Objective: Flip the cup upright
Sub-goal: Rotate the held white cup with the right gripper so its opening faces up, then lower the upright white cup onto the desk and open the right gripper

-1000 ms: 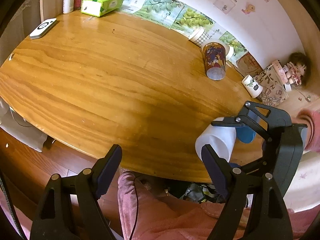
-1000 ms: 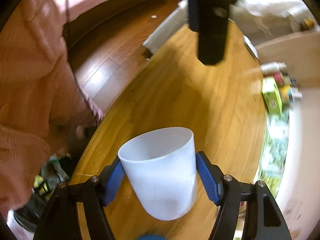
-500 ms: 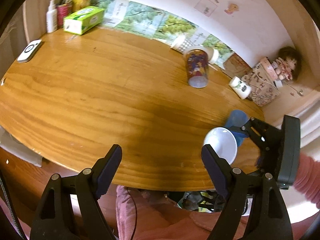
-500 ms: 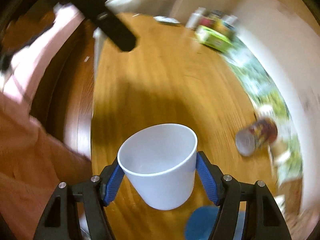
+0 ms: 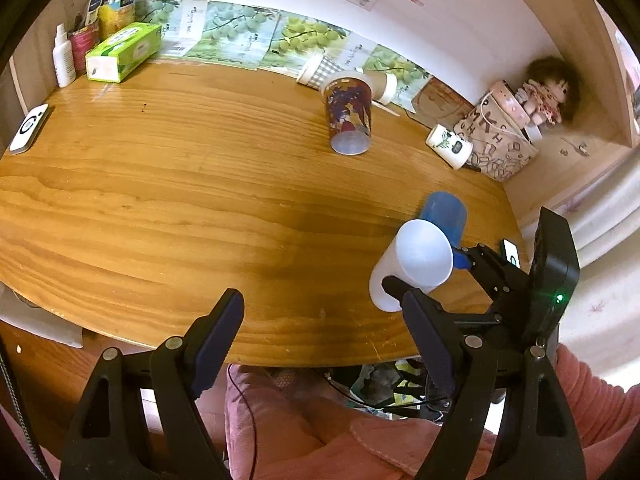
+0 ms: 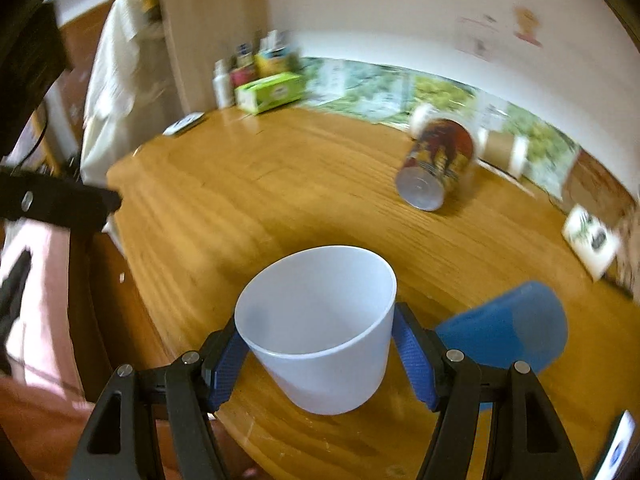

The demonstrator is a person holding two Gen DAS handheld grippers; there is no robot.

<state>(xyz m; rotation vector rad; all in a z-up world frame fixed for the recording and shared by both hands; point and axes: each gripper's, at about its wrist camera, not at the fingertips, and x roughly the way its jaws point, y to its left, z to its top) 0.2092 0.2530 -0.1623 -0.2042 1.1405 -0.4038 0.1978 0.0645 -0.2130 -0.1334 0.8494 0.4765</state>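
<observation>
- The right gripper (image 6: 320, 364) is closed on the white cup (image 6: 320, 320); its blue pads (image 6: 226, 368) press the wall on both sides, a little under the rim.
- The cup is held over the near right part of the wooden table (image 5: 200, 200), with its mouth up and leaning away from the wrist camera. I cannot tell if its base already touches the wood.
- The left gripper (image 5: 324, 344) is wide open and holds nothing — it hangs over the near table edge, apart from the cup.
- I judge the flip to be almost finished; what remains is to level the cup and set it down.
- To do it well: bring the rim level first, then lower straight until the base sits flat, and only then loosen the pads.
- A blue cup (image 6: 508, 328) lies on its side just beside the right finger — open the fingers only a little, so that the outer one does not push it.
- Pull the gripper back along its own line, not to the side, because a light plastic cup probably tips easily.
- The printed cup (image 5: 348, 116) lying further back is well apart and makes no trouble.
</observation>
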